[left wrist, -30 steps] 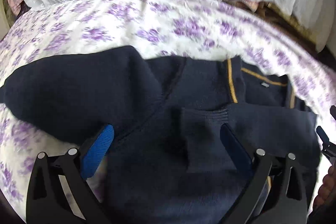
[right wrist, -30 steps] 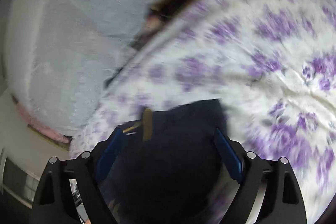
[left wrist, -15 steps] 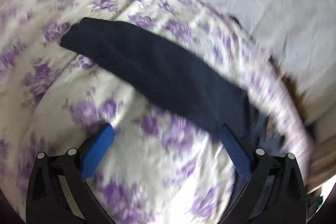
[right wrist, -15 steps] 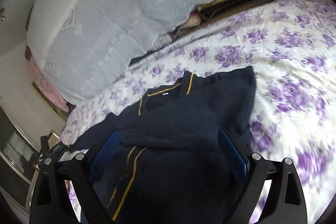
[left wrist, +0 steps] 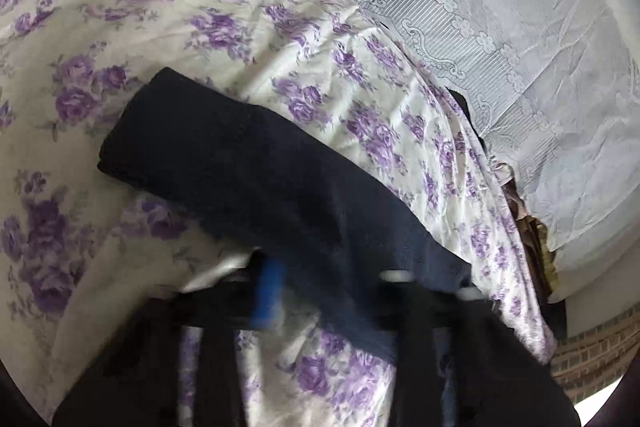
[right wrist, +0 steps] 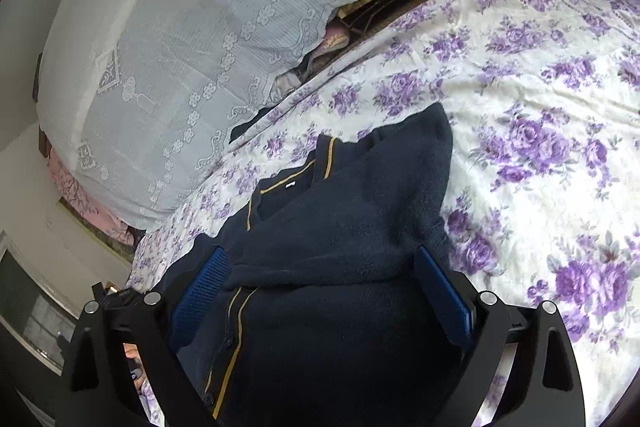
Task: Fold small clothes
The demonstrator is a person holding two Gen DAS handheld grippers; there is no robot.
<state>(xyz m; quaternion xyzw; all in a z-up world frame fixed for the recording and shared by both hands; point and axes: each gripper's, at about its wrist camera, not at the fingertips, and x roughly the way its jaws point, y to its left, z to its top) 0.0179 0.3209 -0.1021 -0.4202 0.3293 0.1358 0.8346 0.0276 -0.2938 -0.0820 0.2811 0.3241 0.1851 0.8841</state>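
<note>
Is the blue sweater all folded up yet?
Not yet. Done: one sleeve lies folded across the front of the navy cardigan. In hand: the left gripper, blurred, has its fingers either side of the other sleeve, which stretches out on the flowery sheet. The right gripper hovers open over the cardigan. Left: that sleeve, then folding the body.

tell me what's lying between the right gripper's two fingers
In the right wrist view, the navy cardigan fills the gap between the open right gripper: a folded-over sleeve on top, with the yellow-trimmed front edge below it.
</note>
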